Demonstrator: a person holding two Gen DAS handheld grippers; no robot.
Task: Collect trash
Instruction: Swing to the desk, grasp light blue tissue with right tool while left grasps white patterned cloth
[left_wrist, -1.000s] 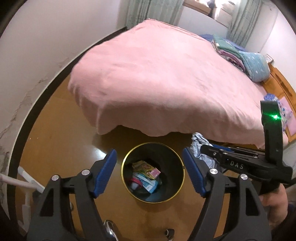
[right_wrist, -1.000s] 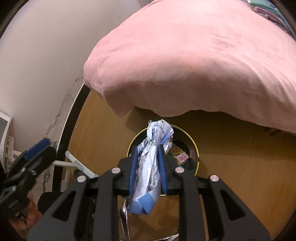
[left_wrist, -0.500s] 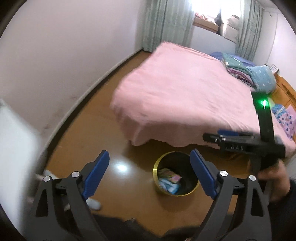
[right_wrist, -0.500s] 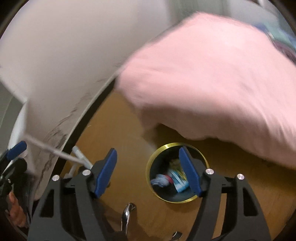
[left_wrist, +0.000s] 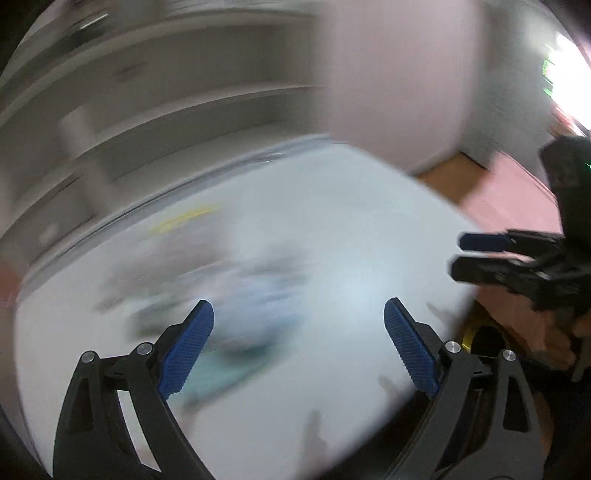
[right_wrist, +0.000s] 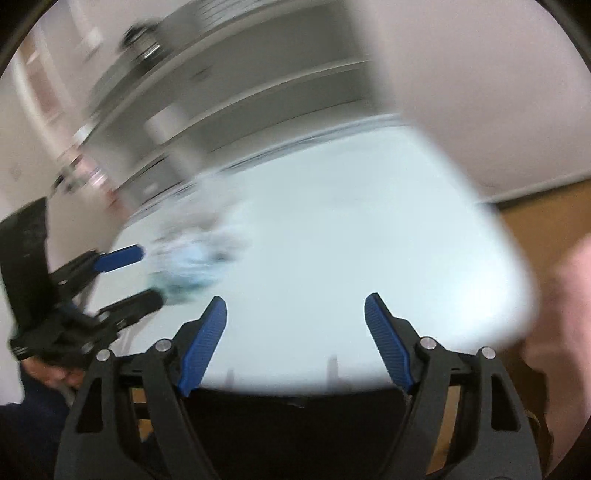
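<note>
Both views are super smeared with motion blur. Closest in, the left gripper (left_wrist: 299, 343) has its blue pads spread wide with nothing between them, jaws just been opening. Same for the right gripper (right_wrist: 295, 339): it's been opening too, and it's empty.

Past them is a white table (left_wrist: 351, 240). On it sits a crumpled pale blue-and-teal heap of trash (right_wrist: 192, 262), too blurry to tell which way it points or its long axis. The bin's yellow rim (left_wrist: 467, 334) peeks out past the table edge; can't see inside. Grey shelving (right_wrist: 258, 92) stands behind.
</note>
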